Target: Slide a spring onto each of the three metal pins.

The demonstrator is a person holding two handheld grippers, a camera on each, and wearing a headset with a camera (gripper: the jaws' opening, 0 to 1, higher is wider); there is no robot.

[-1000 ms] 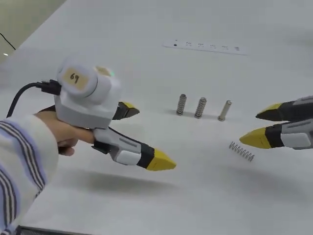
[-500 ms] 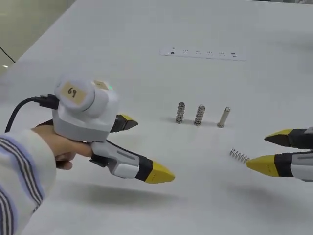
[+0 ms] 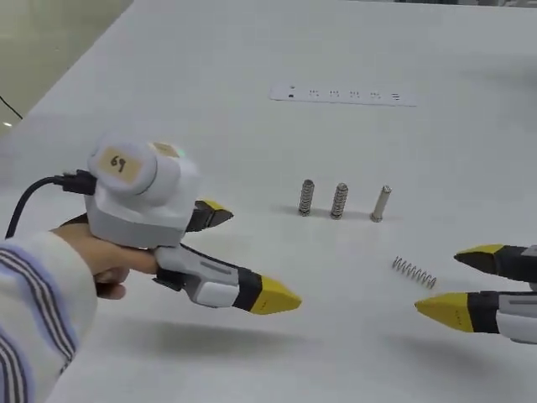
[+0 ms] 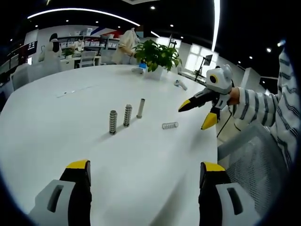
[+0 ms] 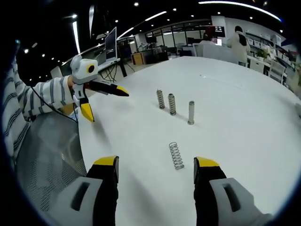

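Three metal pins stand in a row on the white table. The left pin [image 3: 306, 197] and the middle pin [image 3: 339, 201] each carry a spring, while the right pin [image 3: 381, 203] is bare. A loose spring [image 3: 414, 272] lies flat in front of the bare pin. My right gripper [image 3: 440, 283] is open and empty, low over the table just on the near side of that spring [image 5: 176, 155]. My left gripper [image 3: 252, 252] hangs open and empty well left of the pins [image 4: 127, 115].
A white power strip [image 3: 342, 94] lies farther back on the table. A black cable [image 3: 33, 189] trails from the left gripper off the table's left edge. A potted plant [image 4: 157, 55] stands at the far end. A mesh chair [image 4: 254, 160] is beside the table.
My right gripper has drawn back toward me, from beside the bare pin to the near side of the loose spring. The spring and the left gripper have hardly moved.
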